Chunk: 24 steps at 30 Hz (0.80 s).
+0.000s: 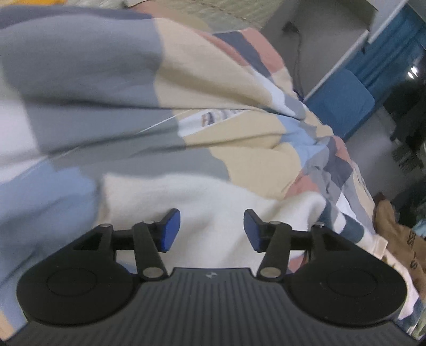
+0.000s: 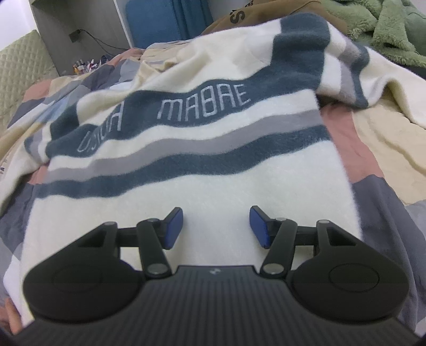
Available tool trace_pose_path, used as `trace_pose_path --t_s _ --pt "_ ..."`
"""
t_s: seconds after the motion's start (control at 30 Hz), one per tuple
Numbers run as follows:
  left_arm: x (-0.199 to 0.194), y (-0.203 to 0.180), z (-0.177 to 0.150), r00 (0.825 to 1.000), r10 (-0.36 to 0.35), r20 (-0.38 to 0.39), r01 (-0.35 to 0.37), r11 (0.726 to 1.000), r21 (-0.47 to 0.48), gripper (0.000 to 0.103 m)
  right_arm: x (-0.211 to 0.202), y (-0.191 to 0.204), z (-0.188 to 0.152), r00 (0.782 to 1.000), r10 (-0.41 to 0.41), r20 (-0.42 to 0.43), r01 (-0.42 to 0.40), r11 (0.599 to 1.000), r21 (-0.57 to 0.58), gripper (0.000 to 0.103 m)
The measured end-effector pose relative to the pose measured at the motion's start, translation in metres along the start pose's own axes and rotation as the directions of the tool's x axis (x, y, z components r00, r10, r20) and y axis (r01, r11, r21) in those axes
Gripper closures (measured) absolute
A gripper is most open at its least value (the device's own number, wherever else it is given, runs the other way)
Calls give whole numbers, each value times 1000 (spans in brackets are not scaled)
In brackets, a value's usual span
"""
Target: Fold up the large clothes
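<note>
A cream fleece garment (image 2: 202, 183) with dark blue and grey stripes and pale lettering lies spread over a patchwork bed cover (image 2: 372, 149). One sleeve (image 2: 367, 79) trails to the upper right. My right gripper (image 2: 216, 226) hovers over the plain cream part, jaws apart, nothing between the blue pads (image 2: 174, 227). In the left wrist view the same cream fabric (image 1: 213, 202) lies under my left gripper (image 1: 212, 230), whose jaws stand apart with no cloth between them. That view is blurred.
The patchwork cover (image 1: 111, 87) fills the left wrist view. A brown garment (image 2: 266, 13) and a green fleece (image 2: 378, 29) lie at the far right. A blue panel (image 2: 157, 24), a wall socket with cable (image 2: 76, 34) and a quilted headboard (image 2: 18, 71) stand behind.
</note>
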<state>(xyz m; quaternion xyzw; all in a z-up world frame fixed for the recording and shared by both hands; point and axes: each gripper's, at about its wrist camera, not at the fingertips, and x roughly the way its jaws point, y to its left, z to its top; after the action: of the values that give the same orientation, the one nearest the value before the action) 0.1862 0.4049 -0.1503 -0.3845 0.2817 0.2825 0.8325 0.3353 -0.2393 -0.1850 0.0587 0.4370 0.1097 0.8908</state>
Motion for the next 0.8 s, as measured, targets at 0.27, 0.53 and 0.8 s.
trace_pose_path --t_s 0.27,0.53,0.8 --pt "3 25 -15 993 119 -14 -120 991 -62 42 0 4 -3 1000 -21 6 21 999 -33 45" --pt "27 28 -12 983 183 -9 -183 977 -114 40 4 7 -4 1000 -31 3 31 998 -57 45" --pt "50 -8 -23 932 359 52 -362 930 70 40 4 8 -5 999 -36 3 36 997 -70 45"
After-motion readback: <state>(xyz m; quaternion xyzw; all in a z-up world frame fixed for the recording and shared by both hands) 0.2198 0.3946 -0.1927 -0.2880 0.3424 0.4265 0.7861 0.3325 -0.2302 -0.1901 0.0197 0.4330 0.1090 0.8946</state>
